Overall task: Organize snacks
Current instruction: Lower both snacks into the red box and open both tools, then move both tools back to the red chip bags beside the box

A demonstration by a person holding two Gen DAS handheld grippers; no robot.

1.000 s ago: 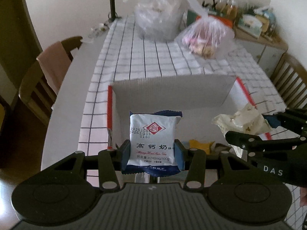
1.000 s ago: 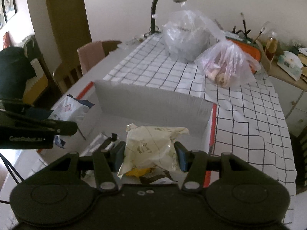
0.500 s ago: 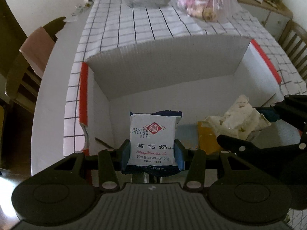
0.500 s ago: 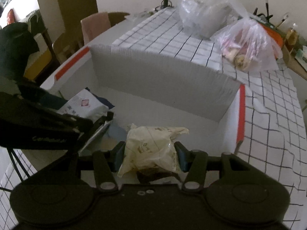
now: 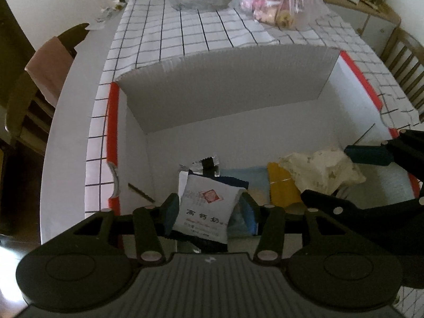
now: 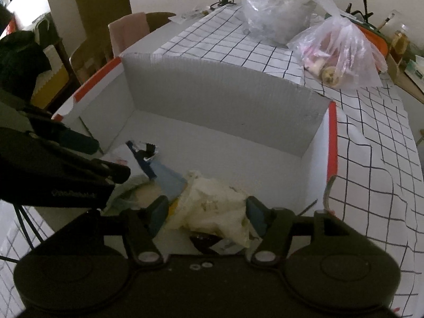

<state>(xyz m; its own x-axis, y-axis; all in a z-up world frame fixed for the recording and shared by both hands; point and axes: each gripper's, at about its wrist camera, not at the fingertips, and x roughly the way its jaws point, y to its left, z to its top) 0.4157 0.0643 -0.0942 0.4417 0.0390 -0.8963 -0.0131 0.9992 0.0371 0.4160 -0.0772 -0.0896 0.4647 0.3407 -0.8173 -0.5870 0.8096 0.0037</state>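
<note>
I see the milk packet tilted and loose between my left tool's parted fingers, low in the box. My right tool is spread around the cream packet, resting among snacks.

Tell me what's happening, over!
Both tools open. White milk snack and cream packet released into cardboard box. Nothing blocking.
</note>
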